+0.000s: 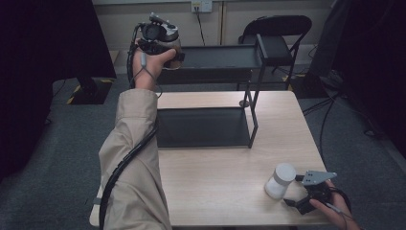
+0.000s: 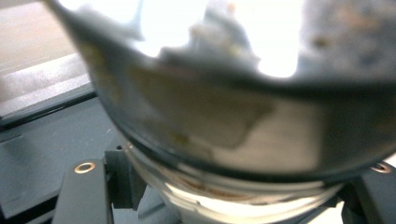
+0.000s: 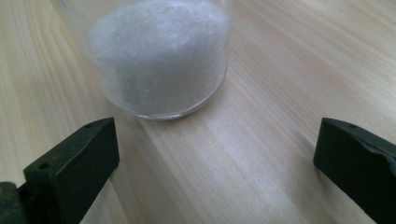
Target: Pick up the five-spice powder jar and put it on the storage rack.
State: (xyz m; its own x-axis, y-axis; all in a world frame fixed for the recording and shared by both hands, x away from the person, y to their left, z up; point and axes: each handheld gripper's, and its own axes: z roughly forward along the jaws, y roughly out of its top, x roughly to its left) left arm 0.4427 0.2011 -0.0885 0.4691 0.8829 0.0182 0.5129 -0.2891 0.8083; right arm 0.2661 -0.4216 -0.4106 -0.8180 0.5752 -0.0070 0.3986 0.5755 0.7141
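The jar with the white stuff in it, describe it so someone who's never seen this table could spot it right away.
On the wooden table, look at the near right corner, in front of the black shelf rack. The jar stands there upright, just ahead of the open right gripper. It is clear, pale-lidded and filled with white powder.

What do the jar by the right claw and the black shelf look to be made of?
Jar: clear glass or plastic, hard to tell which; white grains show through its wall, and its lid is matte grey. Shelf: probably metal with a matte black finish, judging by its thin flat boards and slim posts.
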